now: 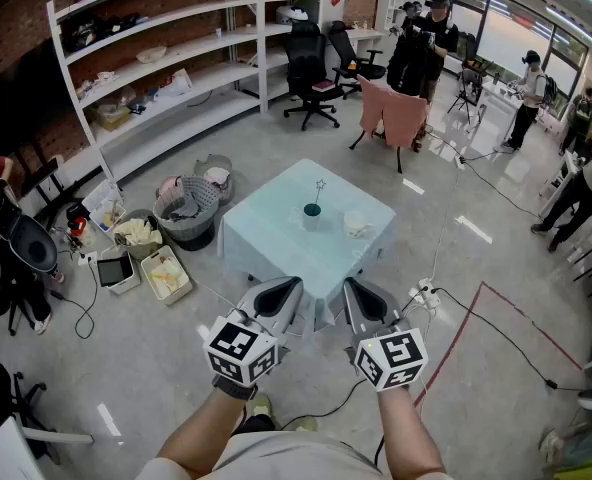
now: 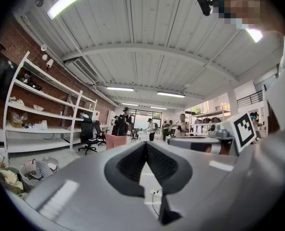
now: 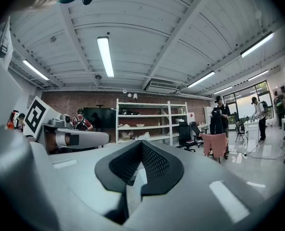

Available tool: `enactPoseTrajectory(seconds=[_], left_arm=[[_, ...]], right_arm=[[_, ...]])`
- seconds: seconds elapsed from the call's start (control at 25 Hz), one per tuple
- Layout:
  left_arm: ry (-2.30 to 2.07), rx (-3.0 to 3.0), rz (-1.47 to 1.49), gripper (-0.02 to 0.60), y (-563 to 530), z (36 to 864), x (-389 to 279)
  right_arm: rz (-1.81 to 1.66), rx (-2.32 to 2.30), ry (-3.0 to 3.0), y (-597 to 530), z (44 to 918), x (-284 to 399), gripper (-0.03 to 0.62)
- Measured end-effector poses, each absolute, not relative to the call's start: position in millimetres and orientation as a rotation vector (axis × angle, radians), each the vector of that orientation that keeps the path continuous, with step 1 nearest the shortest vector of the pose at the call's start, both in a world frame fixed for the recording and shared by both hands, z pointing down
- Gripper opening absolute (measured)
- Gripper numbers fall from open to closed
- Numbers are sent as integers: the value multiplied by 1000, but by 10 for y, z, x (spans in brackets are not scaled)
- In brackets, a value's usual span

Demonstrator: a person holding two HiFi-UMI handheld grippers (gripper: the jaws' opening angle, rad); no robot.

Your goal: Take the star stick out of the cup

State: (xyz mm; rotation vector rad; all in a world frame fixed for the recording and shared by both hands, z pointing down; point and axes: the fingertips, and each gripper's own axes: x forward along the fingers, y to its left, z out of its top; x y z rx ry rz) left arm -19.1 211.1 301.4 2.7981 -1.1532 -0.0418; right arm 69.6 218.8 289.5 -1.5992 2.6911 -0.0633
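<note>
Two bare forearms reach in from the bottom of the head view, each hand carrying a gripper with a square-marker cube on top. The left gripper [image 1: 288, 290] and the right gripper [image 1: 354, 290] are held side by side, close together but not touching, above the grey floor just short of the near corner of the table [image 1: 266, 253]. In its own view the left gripper [image 2: 146, 143] has its dark ribbed pads pressed together at the tips, with only open room and floor seen past them. The right gripper [image 3: 141, 142] is likewise pressed together with nothing pinched between its pads. Both point towards the small square table, which is covered in a pale blue-white cloth. Near the table's middle stands the cup [image 1: 312, 217], upright, and the star stick [image 1: 319, 190] rises out of it, its thin stem leaning slightly right and its star outline at the top. Cup and stick lie well ahead of both grippers, roughly on the line between them, with the near half of the tabletop in between. A pale rounded item [image 1: 357, 224] sits on the cloth just right of the cup. Baskets [image 1: 188, 211] stand on the floor left of the table.
</note>
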Motion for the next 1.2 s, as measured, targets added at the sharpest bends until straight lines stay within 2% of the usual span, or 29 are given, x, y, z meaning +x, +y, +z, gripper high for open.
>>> enactPoseTrajectory(seconds=[0.64, 1.2], left_arm=[[-1171, 2813, -61, 6, 2198, 2852, 159], [-1165, 2785, -30, 6, 1483, 3202, -77]], right_arm=[[-95, -1545, 2673, 2306, 2776, 1062, 11], [-168, -1591, 2645, 1626, 3099, 956, 11]])
